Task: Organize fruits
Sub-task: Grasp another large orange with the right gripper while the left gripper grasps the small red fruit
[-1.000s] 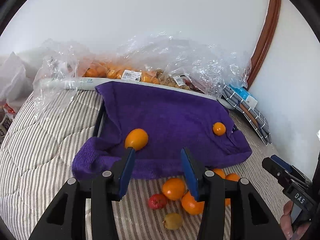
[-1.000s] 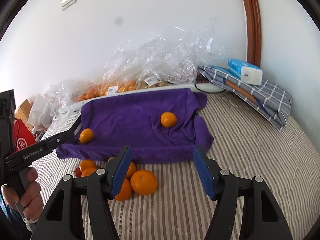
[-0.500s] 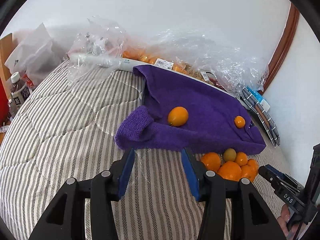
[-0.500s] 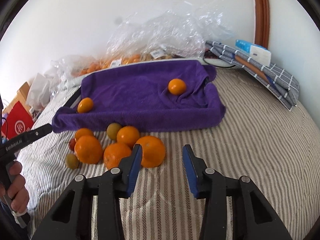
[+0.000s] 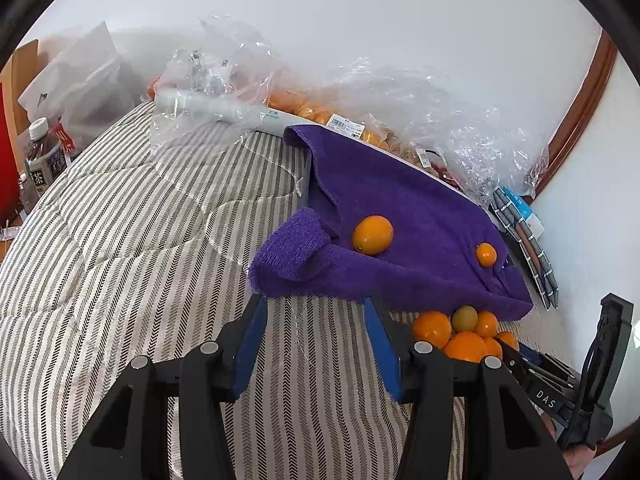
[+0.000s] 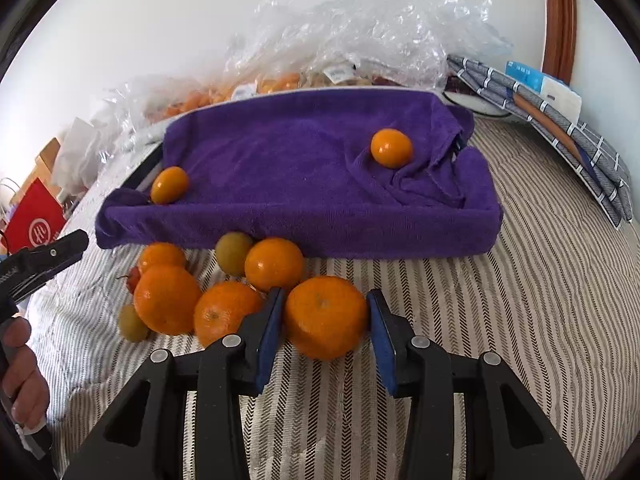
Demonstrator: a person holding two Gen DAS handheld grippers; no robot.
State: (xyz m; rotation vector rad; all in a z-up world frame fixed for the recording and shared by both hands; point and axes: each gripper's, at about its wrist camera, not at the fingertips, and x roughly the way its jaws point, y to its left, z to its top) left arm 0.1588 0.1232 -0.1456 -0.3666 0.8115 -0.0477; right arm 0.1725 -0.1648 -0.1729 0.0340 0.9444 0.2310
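Right claw: my right gripper has its two blue pads on both sides of a big orange. The left pad touches its skin; the right pad is at its other side, touching or nearly so. I cannot tell if I squeeze it firmly.
Big orange: it sits on the striped bedcover, in front of the purple towel, at the right end of the fruit pile.
Fruit pile: more oranges lie close together in front of the purple towel, left of the big orange. One greenish fruit touches the towel's front edge, another greenish fruit is at the pile's left end, and a small red fruit shows behind an orange.
On the towel: one oval orange fruit lies at the left front corner of the purple towel, and one round small orange lies near the right side, in a fold.
Left claw: my left gripper is wide open and holds nothing. It hangs over the striped bedcover, just in front of the left corner of the purple towel.
Behind the towel: crumpled clear plastic bags with packed fruit lie along the wall.
Right of the towel: folded checked cloths lie with a blue and white box on them.
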